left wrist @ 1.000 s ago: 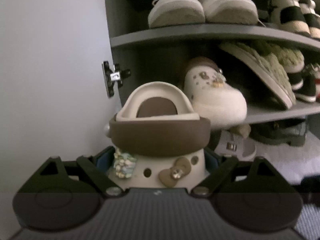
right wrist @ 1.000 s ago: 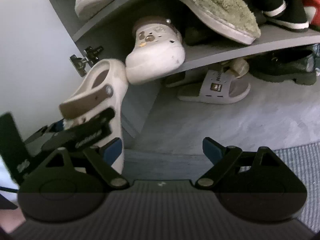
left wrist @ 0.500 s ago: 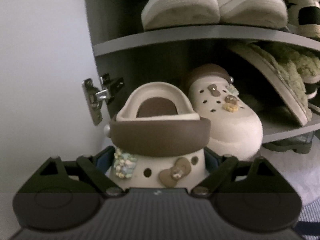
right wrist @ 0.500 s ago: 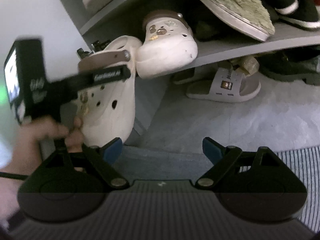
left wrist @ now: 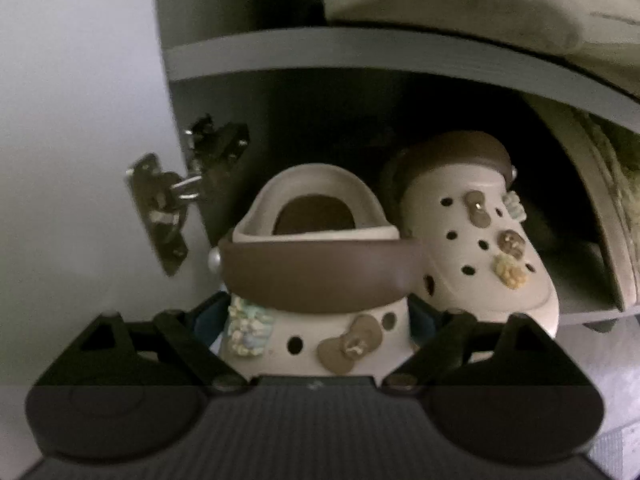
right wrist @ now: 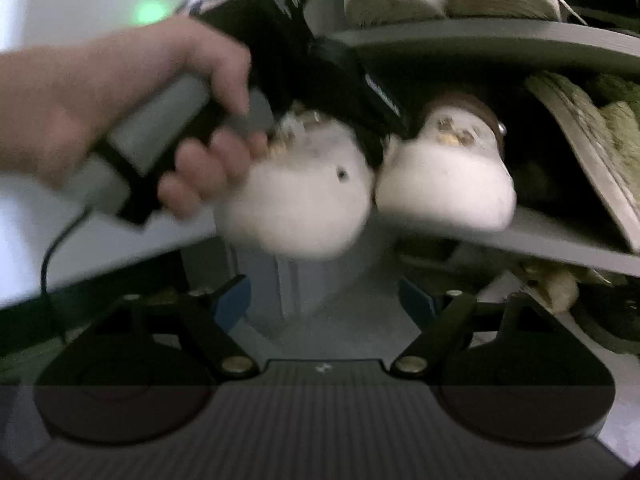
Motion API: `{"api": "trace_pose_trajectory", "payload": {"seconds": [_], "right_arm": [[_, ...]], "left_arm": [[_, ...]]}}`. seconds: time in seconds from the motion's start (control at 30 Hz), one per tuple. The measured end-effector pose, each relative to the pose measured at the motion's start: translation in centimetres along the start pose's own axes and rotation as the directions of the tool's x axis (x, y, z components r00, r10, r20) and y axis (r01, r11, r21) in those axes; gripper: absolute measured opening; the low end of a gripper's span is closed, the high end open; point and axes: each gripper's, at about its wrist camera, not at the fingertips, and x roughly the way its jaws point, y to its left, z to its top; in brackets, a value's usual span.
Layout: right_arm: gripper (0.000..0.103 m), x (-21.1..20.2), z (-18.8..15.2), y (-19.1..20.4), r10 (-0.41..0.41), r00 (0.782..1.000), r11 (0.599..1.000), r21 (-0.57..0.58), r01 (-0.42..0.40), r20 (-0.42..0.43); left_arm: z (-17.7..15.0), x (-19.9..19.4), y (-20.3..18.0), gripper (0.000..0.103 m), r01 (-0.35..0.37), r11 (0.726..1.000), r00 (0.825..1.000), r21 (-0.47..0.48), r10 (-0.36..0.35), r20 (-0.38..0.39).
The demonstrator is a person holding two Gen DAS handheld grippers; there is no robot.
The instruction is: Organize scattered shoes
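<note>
Left claw (left wrist: 318, 320) grips a cream clog (left wrist: 320, 280) by its toe, heel pointing into the rack.
The clog sits just left of its mate (left wrist: 472, 240) on the middle shelf (right wrist: 560, 240). A hand (right wrist: 120, 112) holds the left tool; the right claw (right wrist: 324, 302) hangs open, empty, below the shelf.

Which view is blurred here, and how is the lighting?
Right wrist: heavy motion blur on the hand and held clog; shelf sharper. Left wrist: mostly sharp, dim, clog readable, shelf recess in deep shadow. Both bowed by fisheye.
</note>
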Motion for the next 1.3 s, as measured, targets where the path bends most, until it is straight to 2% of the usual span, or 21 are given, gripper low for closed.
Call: {"api": "trace_pose_trajectory", "payload": {"seconds": [0.1,0.13,0.2,0.37,0.43,0.57,0.63,0.73,0.83,1.0,1.17,1.3], "right_arm": [[0.083,0.2,0.5,0.0,0.036,0.999,0.999,0.032,-0.037,0.035],[0.076,0.5,0.5,0.0,0.027,0.999,0.998,0.05,-0.029,0.041],[0.073,1.1,0.2,-0.3,-0.014,0.999,0.993,0.113,0.01,0.034],[0.072,1.9,-0.4,-1.0,0.045,0.998,0.959,0.278,-0.053,0.033],[0.071,2.2,-0.3,-1.0,0.07,0.996,0.949,0.303,-0.083,0.052],[0.07,2.5,-0.4,-1.0,0.064,0.995,0.942,0.326,-0.087,0.08],[0.066,2.4,-0.2,-0.7,0.05,0.994,0.943,0.323,-0.078,0.096],[0.061,2.6,-0.3,-1.7,0.034,0.994,0.922,0.381,-0.07,0.101],[0.06,3.9,-0.5,-2.6,0.035,0.994,0.907,0.414,-0.076,0.106],[0.06,4.7,-0.3,-3.1,0.027,0.993,0.906,0.417,-0.074,0.117],[0.06,6.0,0.7,-3.5,-0.002,0.994,0.922,0.385,-0.041,0.111],[0.061,4.2,1.4,-3.3,-0.012,0.996,0.92,0.392,-0.024,0.091]], "left_arm": [[0.5,0.8,-0.6,0.091,-0.023,0.998,1.0,0.053,0.024,-0.004],[0.7,1.1,-0.7,0.091,-0.017,0.998,1.0,0.062,0.017,-0.01],[0.9,1.3,-0.8,0.091,-0.018,0.997,1.0,0.07,0.019,-0.01],[1.5,2.1,-1.4,0.092,-0.017,0.991,0.999,0.129,0.021,-0.025],[1.7,2.3,-1.5,0.092,-0.02,0.99,0.999,0.139,0.026,-0.041],[2.5,2.7,-1.6,0.091,-0.074,0.988,0.993,0.134,0.085,-0.08],[2.7,2.3,-2.0,0.09,-0.085,0.983,0.993,0.16,0.097,-0.07],[2.2,1.2,-3.1,0.091,-0.079,0.965,0.994,0.251,0.095,-0.05],[1.9,-0.2,-3.9,0.091,-0.063,0.952,0.996,0.3,0.079,-0.042],[2.3,-1.4,-3.7,0.092,-0.075,0.945,0.996,0.319,0.089,-0.031],[2.7,-2.3,-4.3,0.094,-0.075,0.943,0.995,0.324,0.092,-0.038],[1.9,-1.7,-4.7,0.095,-0.051,0.942,0.995,0.331,0.075,-0.061]]}}
